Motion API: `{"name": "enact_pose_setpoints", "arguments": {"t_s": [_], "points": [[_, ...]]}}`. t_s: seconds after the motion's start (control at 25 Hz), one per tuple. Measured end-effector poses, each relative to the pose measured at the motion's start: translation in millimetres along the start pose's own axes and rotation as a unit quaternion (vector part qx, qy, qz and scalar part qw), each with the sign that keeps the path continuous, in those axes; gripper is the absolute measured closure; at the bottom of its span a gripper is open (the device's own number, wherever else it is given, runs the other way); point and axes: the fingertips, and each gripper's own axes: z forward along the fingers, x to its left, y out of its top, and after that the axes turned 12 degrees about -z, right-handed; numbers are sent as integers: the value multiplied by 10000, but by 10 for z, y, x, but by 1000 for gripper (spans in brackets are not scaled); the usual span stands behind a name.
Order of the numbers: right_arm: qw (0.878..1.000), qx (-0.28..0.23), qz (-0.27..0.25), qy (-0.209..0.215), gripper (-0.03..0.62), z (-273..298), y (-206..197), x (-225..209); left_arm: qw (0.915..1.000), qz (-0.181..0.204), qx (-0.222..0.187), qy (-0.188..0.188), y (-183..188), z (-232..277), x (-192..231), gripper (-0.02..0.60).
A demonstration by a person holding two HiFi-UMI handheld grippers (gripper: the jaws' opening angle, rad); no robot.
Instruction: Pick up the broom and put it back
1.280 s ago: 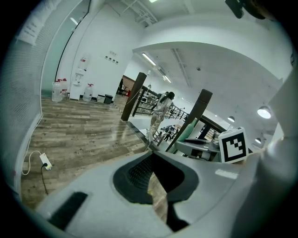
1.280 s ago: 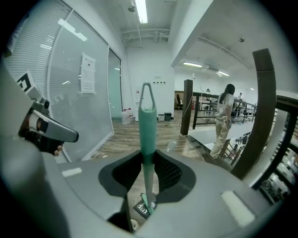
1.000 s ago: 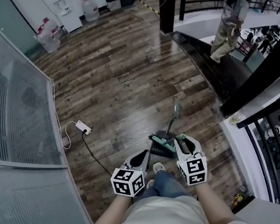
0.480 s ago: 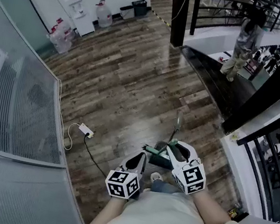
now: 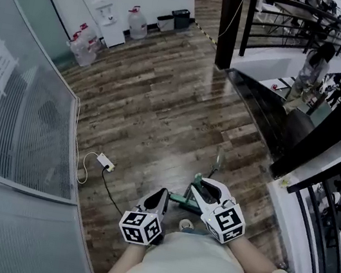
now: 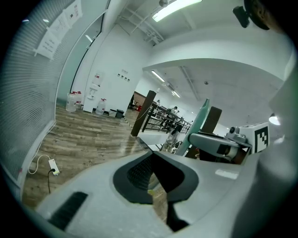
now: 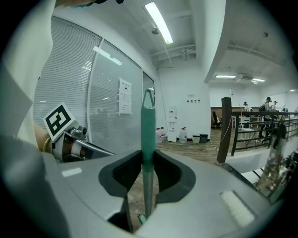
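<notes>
The broom has a green handle [image 5: 179,199] and a thin shaft [image 5: 216,163] that slants down toward the wooden floor in front of me. My right gripper [image 5: 197,188] is shut on the handle. In the right gripper view the handle [image 7: 148,135] stands upright between the pads, with its looped top above my right gripper [image 7: 148,163]. My left gripper [image 5: 161,194] hovers to the left of the broom, apart from it. In its own view my left gripper [image 6: 152,160] is shut with nothing between the tips, and the pale green handle [image 6: 200,122] shows at the right.
A white power strip [image 5: 106,162] with a cable lies on the floor at the left, beside a glass partition with blinds [image 5: 23,120]. Water bottles [image 5: 85,45] stand at the far wall. A dark ramp [image 5: 269,114], railings [image 5: 327,193] and a person [image 5: 313,69] are at the right.
Both grippers have lifted a little, and the right one has carried the broom handle up with it. The head view has swung up, so more of the far wall shows.
</notes>
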Motion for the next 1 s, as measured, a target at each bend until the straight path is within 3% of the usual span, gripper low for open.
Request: {"name": "enact_pose_setpoints", "arguments": {"t_s": [0.2,0.52,1.0], "points": [[9996,-69,-57,258,499,120,83,47,9996,70,-188,207,93,-51,47,583],[9977,-227,-191,603,499,233,176,146,9979,-237,-517,319,165,-140,157,581],[9910,-449,-360,1211,499,432,335,288,9910,-319,-1021,809,282,-320,327,581]]}}
